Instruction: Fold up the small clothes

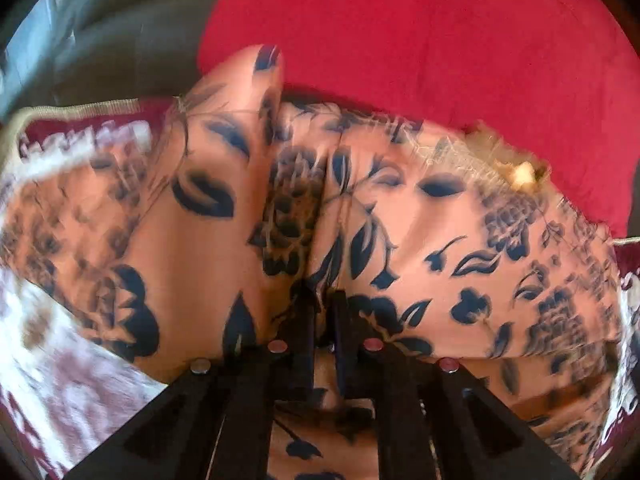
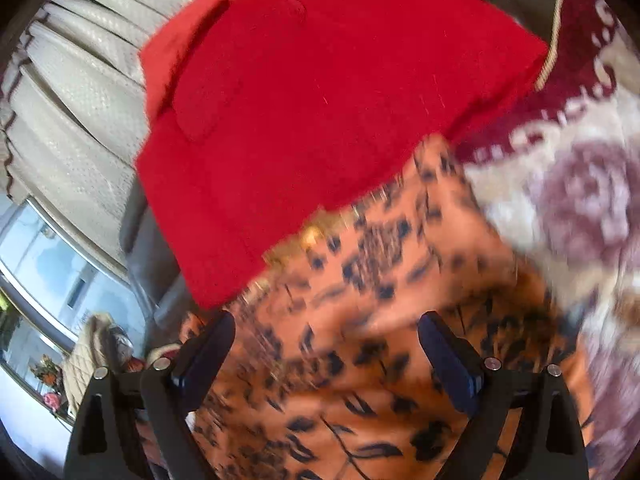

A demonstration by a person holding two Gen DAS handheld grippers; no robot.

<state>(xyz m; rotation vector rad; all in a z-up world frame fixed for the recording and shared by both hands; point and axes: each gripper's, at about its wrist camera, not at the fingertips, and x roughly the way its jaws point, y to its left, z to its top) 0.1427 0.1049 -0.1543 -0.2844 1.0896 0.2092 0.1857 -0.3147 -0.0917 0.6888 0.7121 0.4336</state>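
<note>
One orange flowered garment (image 1: 420,216) is lying on the patterned blanket (image 1: 60,360), a red cloth (image 1: 420,40) at twelve o'clock. Left gripper (image 1: 322,312) is clenching a pinched ridge of the garment at six o'clock; right gripper (image 2: 326,344) is hovering spread wide, grasping nothing. Lifting evenly and carrying the edge straight across should be giving a clean fold.

Motion blur smears the floral cloth (image 2: 360,320) in the right wrist view. Red cloth (image 1: 420,40) cut off by the top edge. Left gripper (image 1: 322,320) fingertips buried in a cloth fold.
</note>
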